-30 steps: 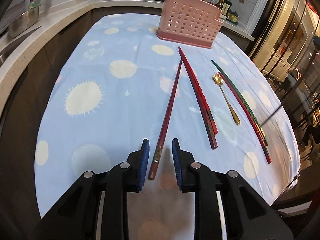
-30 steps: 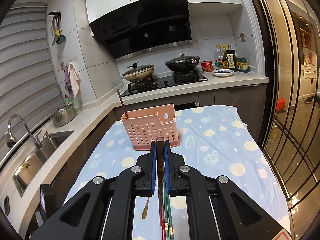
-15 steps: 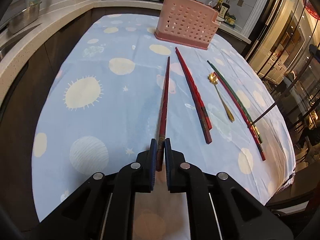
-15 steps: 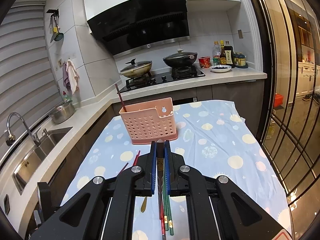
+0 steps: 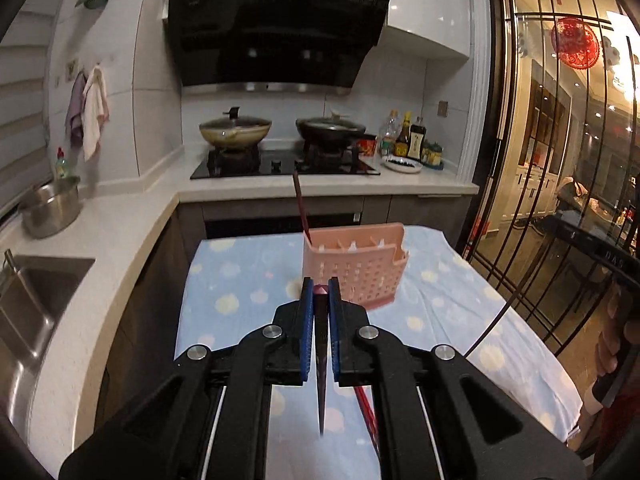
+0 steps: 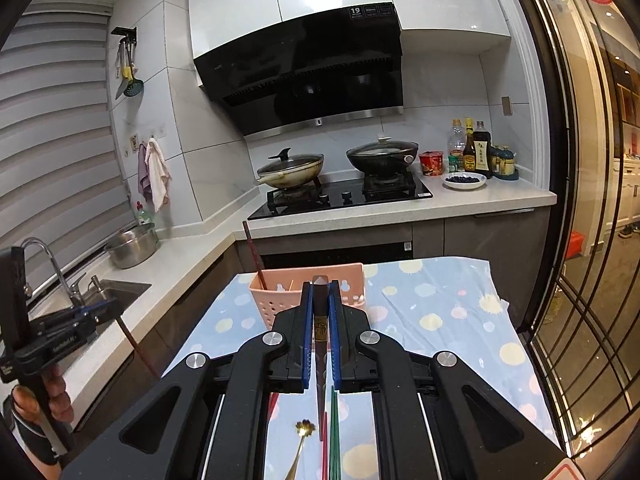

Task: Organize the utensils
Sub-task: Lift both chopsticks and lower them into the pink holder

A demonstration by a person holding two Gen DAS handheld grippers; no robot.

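Observation:
My left gripper (image 5: pixel 320 284) is shut on a dark red chopstick (image 5: pixel 321 380) that hangs tip down above the table, just in front of the pink perforated basket (image 5: pixel 360 276). One chopstick (image 5: pixel 300 208) stands in the basket's left corner. In the right wrist view my right gripper (image 6: pixel 320 286) is shut on a dark brown chopstick (image 6: pixel 320 332) with a gold mark, held just short of the basket (image 6: pixel 280 300). The left gripper (image 6: pixel 84 314) shows at the left edge with its chopstick (image 6: pixel 136 344). A gold spoon (image 6: pixel 302 436) and a green and red pair (image 6: pixel 332 440) lie below.
The table wears a blue cloth (image 5: pixel 240 280) with pale dots. More red chopsticks (image 5: pixel 366 408) lie on it. A counter with a sink (image 6: pixel 116 292) runs along the left. Behind the table is the stove (image 6: pixel 344 196) with two pans. Glass doors (image 5: pixel 560 160) close off the right.
My left gripper shut on the chopstick lying on the cloth and lifted it well clear, tilting up to face the stove. My right gripper moved closer to the basket with its chopstick.

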